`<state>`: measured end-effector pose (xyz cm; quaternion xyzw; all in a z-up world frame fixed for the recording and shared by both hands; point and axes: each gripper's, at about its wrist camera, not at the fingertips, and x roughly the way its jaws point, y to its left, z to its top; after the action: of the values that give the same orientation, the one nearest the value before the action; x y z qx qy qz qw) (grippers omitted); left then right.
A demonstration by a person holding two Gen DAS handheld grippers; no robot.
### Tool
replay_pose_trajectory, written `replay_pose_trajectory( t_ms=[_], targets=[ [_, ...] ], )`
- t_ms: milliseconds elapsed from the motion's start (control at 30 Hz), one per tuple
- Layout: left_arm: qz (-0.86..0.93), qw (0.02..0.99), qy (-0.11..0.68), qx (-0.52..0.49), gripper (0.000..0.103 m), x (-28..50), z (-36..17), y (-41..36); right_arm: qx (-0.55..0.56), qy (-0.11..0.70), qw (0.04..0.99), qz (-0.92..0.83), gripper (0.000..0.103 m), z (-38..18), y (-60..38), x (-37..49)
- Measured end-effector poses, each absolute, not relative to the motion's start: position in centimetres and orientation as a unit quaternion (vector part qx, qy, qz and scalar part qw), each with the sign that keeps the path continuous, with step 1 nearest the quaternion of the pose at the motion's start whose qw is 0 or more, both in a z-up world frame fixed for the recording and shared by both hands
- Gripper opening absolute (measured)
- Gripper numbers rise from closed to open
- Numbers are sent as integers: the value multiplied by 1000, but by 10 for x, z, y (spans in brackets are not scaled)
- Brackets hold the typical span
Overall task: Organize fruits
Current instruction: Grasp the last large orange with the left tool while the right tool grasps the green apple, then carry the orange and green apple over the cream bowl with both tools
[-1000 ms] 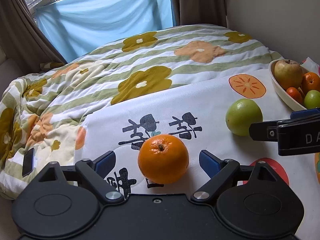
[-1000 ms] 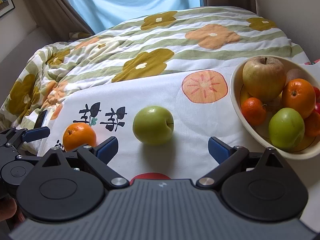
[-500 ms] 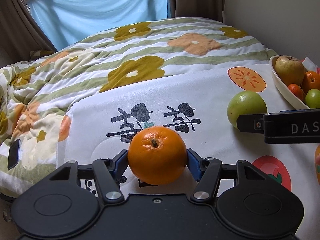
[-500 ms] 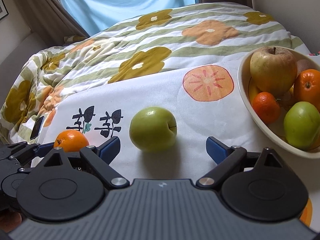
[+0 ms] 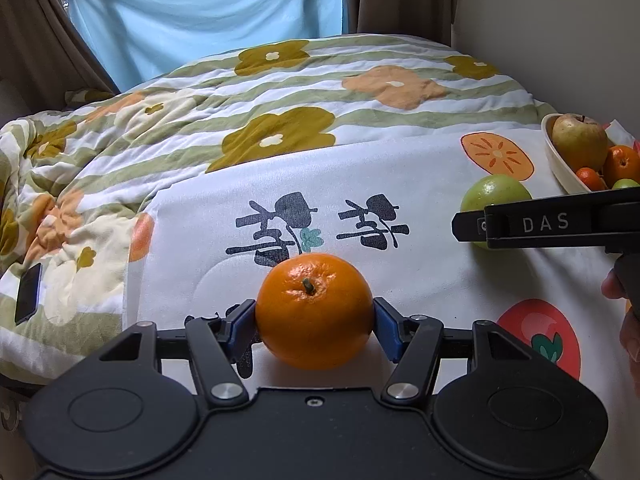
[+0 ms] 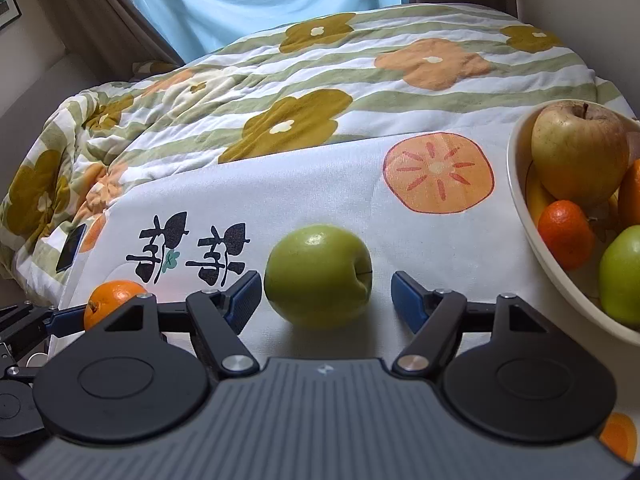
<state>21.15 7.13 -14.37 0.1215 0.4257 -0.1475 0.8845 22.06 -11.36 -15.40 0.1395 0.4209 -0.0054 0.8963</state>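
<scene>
1. Behind the white printed cloth (image 6: 328, 184) lies a floral quilt (image 5: 248, 92).
2. Left gripper (image 5: 315, 322): its blue pads are clamped on an orange (image 5: 315, 310) resting on the cloth.
3. Right gripper (image 6: 327, 298): its jaws are apart, flanking a green apple (image 6: 318, 275); a gap shows on the right side.
4. At right, the cream bowl (image 6: 532, 232) of fruit is cut off by the frame edge.

From the left wrist, the black bar of the right gripper (image 5: 548, 224) hides the lower half of the round green apple (image 5: 494, 192), and the cream oval fruit bowl (image 5: 560, 160) is cut off by the right edge. From the right wrist, gripper linkage covers the lower part of the round orange (image 6: 114, 298), so whether it touches the white printed cloth (image 6: 320, 184) cannot be told.
</scene>
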Motion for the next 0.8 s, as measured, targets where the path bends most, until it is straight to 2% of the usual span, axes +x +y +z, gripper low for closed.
replay_pose_trajectory(
  t_ms=[100, 800],
  targets=[
    [-142, 885, 428, 113, 65, 209, -143, 75, 132, 422, 897, 3, 72, -154, -111, 224],
    [-119, 903, 403, 92, 65, 168, -90, 56, 122, 401, 907, 30, 71, -105, -134, 180]
  ],
)
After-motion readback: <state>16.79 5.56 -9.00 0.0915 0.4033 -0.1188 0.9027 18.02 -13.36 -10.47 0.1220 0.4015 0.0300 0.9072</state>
